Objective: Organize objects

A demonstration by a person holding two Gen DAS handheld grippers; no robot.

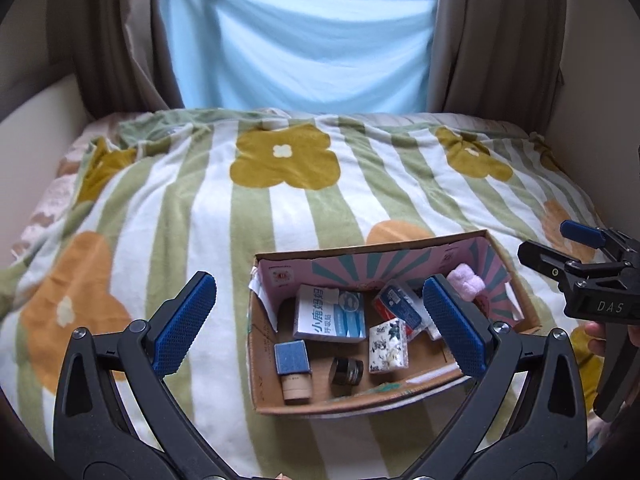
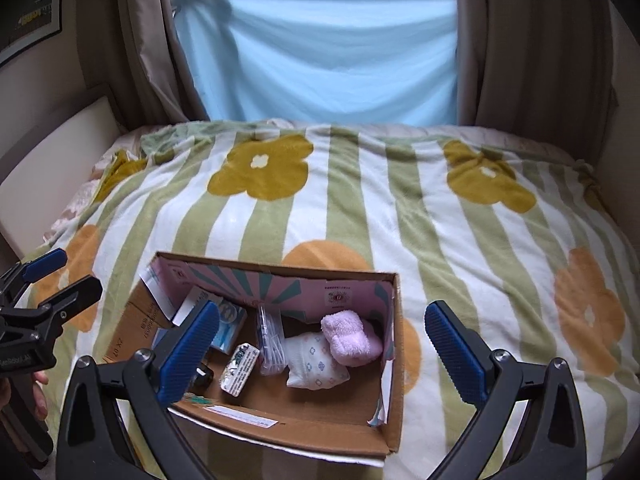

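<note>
Both claws, left gripper (image 1: 320,316) & right gripper (image 2: 320,348), gape wide, empty, above cardboard box (image 1: 400,246). Items all inside, prob. sorting done. Next: pull away toward 6 o'clock.

Striped flower blanket (image 1: 224,248) over bed, blue sheet (image 1: 296,40) across window, brown curtains (image 2: 532,40) w/ framed pic (image 2: 32,12) on wall.

left wrist: looked down along its jaws from near and left of the cardboard box (image 1: 372,404), facing the window | right wrist: same slant, near and right of the box | shared: box, bed (image 2: 460,240), blue cloth (image 2: 328,52)
</note>
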